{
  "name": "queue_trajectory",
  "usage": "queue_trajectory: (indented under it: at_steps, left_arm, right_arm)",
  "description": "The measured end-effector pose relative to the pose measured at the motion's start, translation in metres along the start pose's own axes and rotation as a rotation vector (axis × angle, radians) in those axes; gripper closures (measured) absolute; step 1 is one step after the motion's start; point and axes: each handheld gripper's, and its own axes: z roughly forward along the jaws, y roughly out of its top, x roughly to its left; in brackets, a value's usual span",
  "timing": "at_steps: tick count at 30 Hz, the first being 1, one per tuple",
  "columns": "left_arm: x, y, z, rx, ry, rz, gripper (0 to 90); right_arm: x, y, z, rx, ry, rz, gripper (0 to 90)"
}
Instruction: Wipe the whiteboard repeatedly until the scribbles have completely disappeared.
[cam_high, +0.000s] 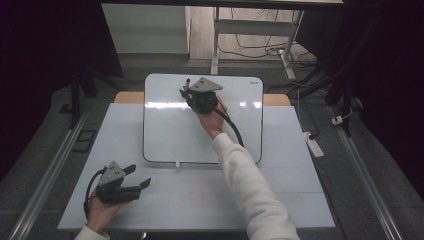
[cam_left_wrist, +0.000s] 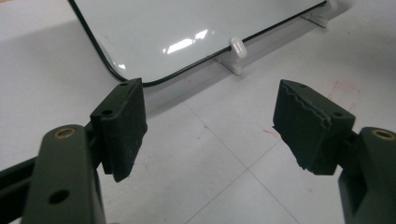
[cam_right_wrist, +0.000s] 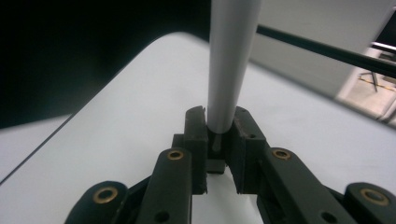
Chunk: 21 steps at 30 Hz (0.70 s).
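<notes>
Gripping marker (cam_right_wrist: 232, 60), right tool (cam_right_wrist: 219, 135) nears whiteboard (cam_high: 165, 135) edge.

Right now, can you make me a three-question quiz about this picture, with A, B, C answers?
1. Where is the right gripper?
A. over the whiteboard
B. on the floor
C. beside the left gripper

2. What colour is the pen it holds?
A. red
B. grey-white
C. green

3. How is the left gripper?
A. shut on a cup
B. shut on the pen
C. open

Answers:
1 A, the high view shows it above the board's far part.
2 B, the barrel looks pale grey.
3 C, its jaws stand wide apart with nothing between.
</notes>
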Motion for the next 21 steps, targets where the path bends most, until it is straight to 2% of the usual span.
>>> queue_trajectory:
  at_steps: [1, 2, 4, 5, 6, 7, 9, 11, 12, 13, 16, 18, 19, 21]
  left_arm:
    - [-0.001, 0.0, 0.0, 0.0, 0.0, 0.001, 26.4]
    - [-0.001, 0.0, -0.001, -0.001, 0.001, 0.002, 26.4]
    - [-0.001, 0.0, -0.002, -0.005, 0.004, 0.0, 26.4]
    - [-0.001, 0.0, -0.002, -0.007, 0.005, -0.002, 26.4]
    - [0.0, 0.0, -0.002, -0.007, 0.005, -0.003, 26.4]
    - [0.0, 0.0, -0.002, -0.007, 0.005, -0.006, 26.4]
    - [0.0, 0.0, -0.001, -0.005, 0.005, -0.006, 26.4]
    - [0.0, 0.0, -0.001, -0.002, 0.003, 0.0, 26.4]
    - [-0.001, 0.0, -0.001, -0.002, 0.004, 0.001, 26.4]
    - [-0.001, 0.0, -0.002, -0.003, 0.004, 0.002, 26.4]
    - [-0.001, -0.001, -0.003, -0.011, 0.007, -0.006, 26.4]
    - [0.0, 0.0, -0.003, -0.01, 0.007, -0.006, 26.4]
    - [0.0, 0.0, -0.002, -0.009, 0.007, -0.005, 26.4]
    - [0.0, 0.0, -0.002, -0.005, 0.007, -0.003, 26.4]
  right_arm:
    - [0.0, 0.001, -0.001, 0.0, -0.001, -0.012, 78.2]
    - [-0.004, 0.002, -0.002, -0.004, -0.012, -0.002, 78.2]
    - [-0.016, 0.004, -0.007, -0.032, -0.076, 0.041, 78.3]
    - [-0.021, 0.004, -0.009, -0.047, -0.094, 0.07, 78.2]
    - [-0.022, 0.002, -0.01, -0.055, -0.089, 0.088, 78.2]
    - [-0.018, 0.001, -0.009, -0.052, -0.08, 0.082, 78.2]
    - [-0.003, -0.003, -0.003, -0.03, -0.012, 0.049, 78.3]
    - [0.009, -0.005, -0.001, -0.008, -0.007, -0.022, 78.3]
    - [0.007, -0.005, -0.002, -0.011, -0.003, -0.013, 78.3]
    - [0.002, -0.005, -0.004, -0.017, -0.013, 0.008, 78.3]
    - [-0.016, -0.003, -0.013, -0.047, -0.105, 0.055, 78.2]
    - [-0.016, -0.003, -0.015, -0.059, -0.103, 0.075, 78.2]
    - [-0.011, -0.004, -0.013, -0.049, -0.075, 0.068, 78.2]
    - [0.003, -0.008, -0.008, -0.018, -0.021, 0.008, 78.2]
